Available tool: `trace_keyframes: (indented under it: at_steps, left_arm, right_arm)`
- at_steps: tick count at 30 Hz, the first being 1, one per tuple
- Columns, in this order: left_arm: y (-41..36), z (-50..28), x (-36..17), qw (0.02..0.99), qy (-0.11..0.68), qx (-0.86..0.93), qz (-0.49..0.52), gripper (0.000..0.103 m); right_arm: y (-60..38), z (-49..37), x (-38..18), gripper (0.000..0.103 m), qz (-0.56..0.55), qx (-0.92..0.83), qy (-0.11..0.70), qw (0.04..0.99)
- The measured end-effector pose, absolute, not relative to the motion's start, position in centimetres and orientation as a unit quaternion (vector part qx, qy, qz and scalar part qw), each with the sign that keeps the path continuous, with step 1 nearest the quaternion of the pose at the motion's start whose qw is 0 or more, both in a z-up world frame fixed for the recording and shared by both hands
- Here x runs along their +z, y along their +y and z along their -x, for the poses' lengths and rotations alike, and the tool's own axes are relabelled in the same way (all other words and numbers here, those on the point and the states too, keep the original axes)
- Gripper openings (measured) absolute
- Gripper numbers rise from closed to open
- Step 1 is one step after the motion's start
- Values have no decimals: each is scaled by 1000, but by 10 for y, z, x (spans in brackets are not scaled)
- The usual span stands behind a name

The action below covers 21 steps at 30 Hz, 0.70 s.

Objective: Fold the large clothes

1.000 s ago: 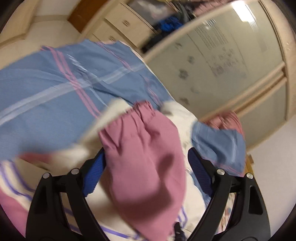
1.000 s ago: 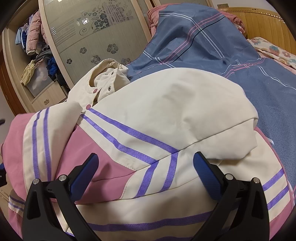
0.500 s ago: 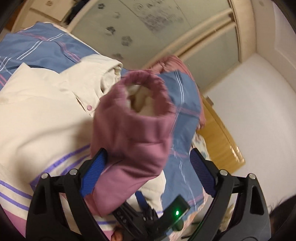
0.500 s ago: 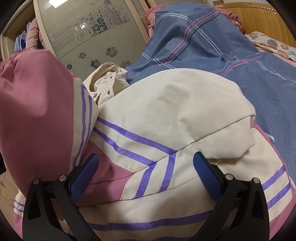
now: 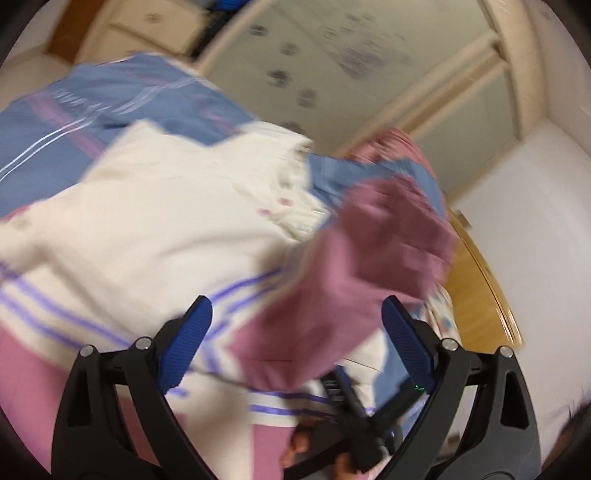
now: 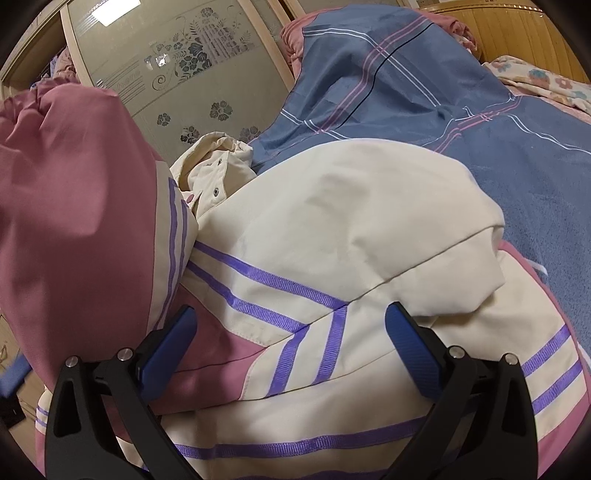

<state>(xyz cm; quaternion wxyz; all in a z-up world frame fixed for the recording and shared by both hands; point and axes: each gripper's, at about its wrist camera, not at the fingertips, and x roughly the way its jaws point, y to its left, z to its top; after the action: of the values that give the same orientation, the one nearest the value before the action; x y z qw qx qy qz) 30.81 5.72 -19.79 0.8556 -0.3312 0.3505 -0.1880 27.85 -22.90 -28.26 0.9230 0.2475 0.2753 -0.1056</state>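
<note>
Change since half a second ago: the pink sleeve [image 5: 369, 266] has swung from the centre of the left view toward centre-right, over the jacket's cream body; in the right view it has grown larger at upper left [image 6: 74, 206]. The right view is otherwise unchanged.

Item: jacket [image 6: 332, 229], cream with purple stripes and pink panels. Fills the middle and lower part of both views, lying on the bed. One side is already laid over the body, its folded edge at centre right of the right view. Collar [image 6: 218, 173] with snaps, bunched at upper centre.

Item: sleeve, pink, padded, gathered cuff. Raised above the jacket; the left view is motion-blurred.

Item: left gripper [image 5: 295, 332]. Jaws spread wide; the sleeve passes between them, but the blur and the fabric's bulk hide whether any part is pinched. Grip cannot be told.

Item: right gripper [image 6: 290, 336]. Jaws spread wide, holding nothing, low over the jacket's striped front.

Surroundings: blue plaid quilt [image 6: 424, 92] beyond the jacket; frosted wardrobe door [image 6: 177, 62] at upper left of the right view; wooden headboard [image 6: 517, 33] at upper right.

Handling note (judgement): the step appears to be folding the sleeve across the body. Carry the cuff fully over and lay it flat and straight. The padded cloth will likely spring back, so press it with the free right gripper. Keep the finished fold edge undisturbed.
</note>
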Motion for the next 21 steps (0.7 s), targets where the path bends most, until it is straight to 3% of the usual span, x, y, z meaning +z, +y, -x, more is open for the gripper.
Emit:
trace_keyframes:
  at_steps: [7,21]
  left_arm:
    - [86,-323,-253,822,422,-73,375,94]
    - [108,-327,-250,858,359,21,366,91]
  right_arm:
    - [-230,-279,-283,102,-247,-105,275,923]
    - [-245,-275,-283,102,-290,-78,263,917]
